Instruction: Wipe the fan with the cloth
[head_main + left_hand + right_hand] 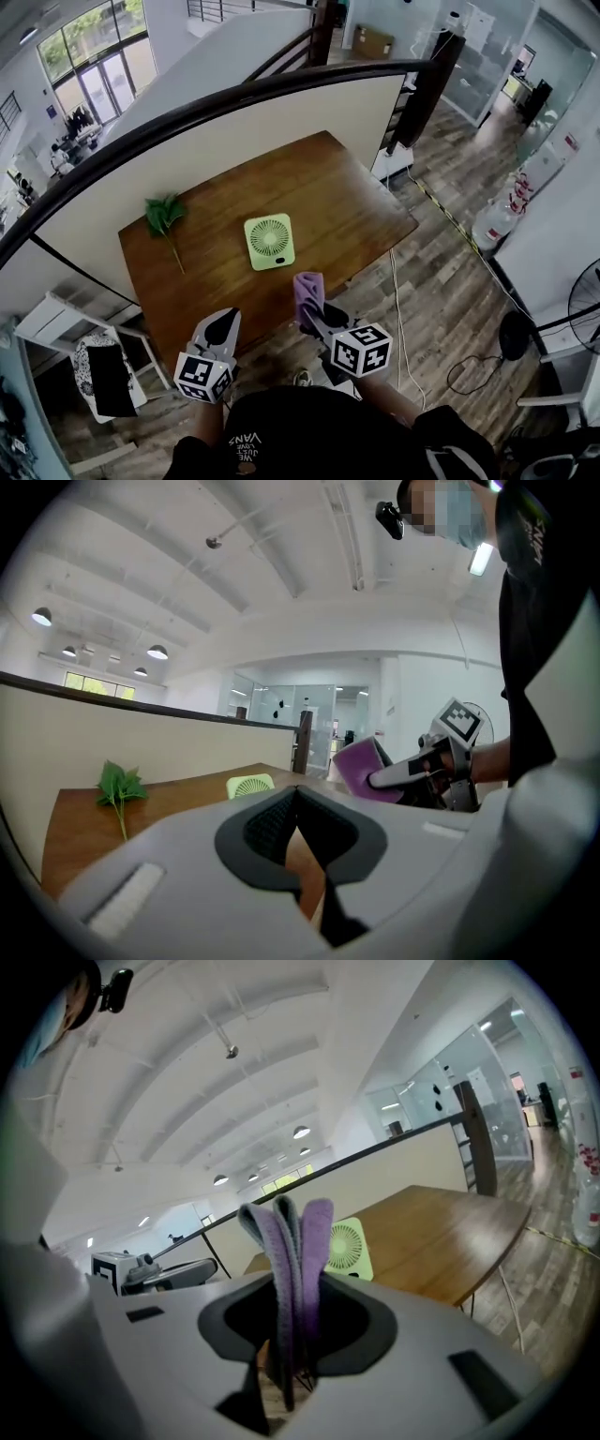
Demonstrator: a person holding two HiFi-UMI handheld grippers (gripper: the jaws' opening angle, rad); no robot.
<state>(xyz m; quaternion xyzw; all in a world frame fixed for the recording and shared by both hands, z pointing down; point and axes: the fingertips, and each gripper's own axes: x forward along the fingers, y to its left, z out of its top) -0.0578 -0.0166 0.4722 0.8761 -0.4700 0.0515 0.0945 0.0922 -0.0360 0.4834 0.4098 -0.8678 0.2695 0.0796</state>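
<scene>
A small light-green square fan lies flat in the middle of the brown wooden table; it also shows as the fan and the fan in the gripper views. My right gripper is shut on a folded purple cloth at the table's near edge, just short of the fan. The cloth stands up between its jaws. My left gripper hovers at the near edge, left of the fan, shut and holding nothing.
A green leafy sprig lies at the table's far left. A cream partition with a dark rail runs behind the table. A chair stands at the left, a floor fan at the right, cables on the wood floor.
</scene>
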